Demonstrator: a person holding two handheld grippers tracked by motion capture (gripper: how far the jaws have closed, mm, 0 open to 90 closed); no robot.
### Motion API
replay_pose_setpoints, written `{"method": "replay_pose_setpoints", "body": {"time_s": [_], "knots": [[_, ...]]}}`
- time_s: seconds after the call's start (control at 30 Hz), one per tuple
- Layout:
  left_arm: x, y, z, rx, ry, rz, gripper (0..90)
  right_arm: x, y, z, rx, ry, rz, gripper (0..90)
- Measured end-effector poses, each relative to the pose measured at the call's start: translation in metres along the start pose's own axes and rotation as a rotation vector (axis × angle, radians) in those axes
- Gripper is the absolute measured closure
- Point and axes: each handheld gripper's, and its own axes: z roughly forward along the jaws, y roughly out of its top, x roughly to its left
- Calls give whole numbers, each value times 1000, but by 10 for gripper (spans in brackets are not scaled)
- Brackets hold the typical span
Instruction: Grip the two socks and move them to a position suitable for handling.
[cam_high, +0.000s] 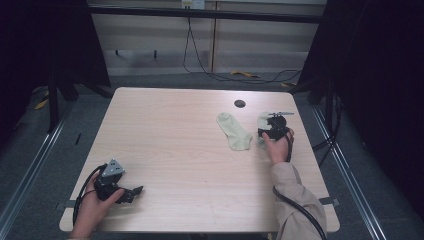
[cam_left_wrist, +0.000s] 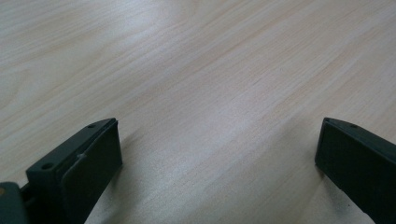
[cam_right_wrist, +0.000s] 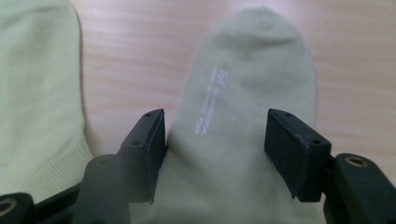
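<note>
Near the counter's (cam_high: 165, 150) far right edge, my right gripper (cam_right_wrist: 215, 135) spreads its jaws astride a pale green sock (cam_right_wrist: 252, 84) whose long axis runs straight ahead, while my left gripper (cam_high: 131, 192) rests open, well apart.

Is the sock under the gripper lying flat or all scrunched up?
Flat: the sock lies spread on the table, no bunching visible.

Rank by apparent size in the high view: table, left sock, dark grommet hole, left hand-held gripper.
1. table
2. left sock
3. left hand-held gripper, close to the sock in size and nearer the camera, so unsure
4. dark grommet hole
</note>
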Motion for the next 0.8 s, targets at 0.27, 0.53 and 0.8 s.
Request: {"method": "replay_pose_setpoints", "body": {"time_s": [0.27, 0.53, 0.8], "knots": [[0, 0, 0, 0, 0, 1, 0, -6, -4, -6, -7, 32, -12, 772], [0, 0, 0, 1, 0, 2, 0, -10, -6, -20, -57, 60, -42, 845], [0, 0, 0, -2, 0, -2, 0, -2, 5, -56, -131, 128, -106, 849]]}}
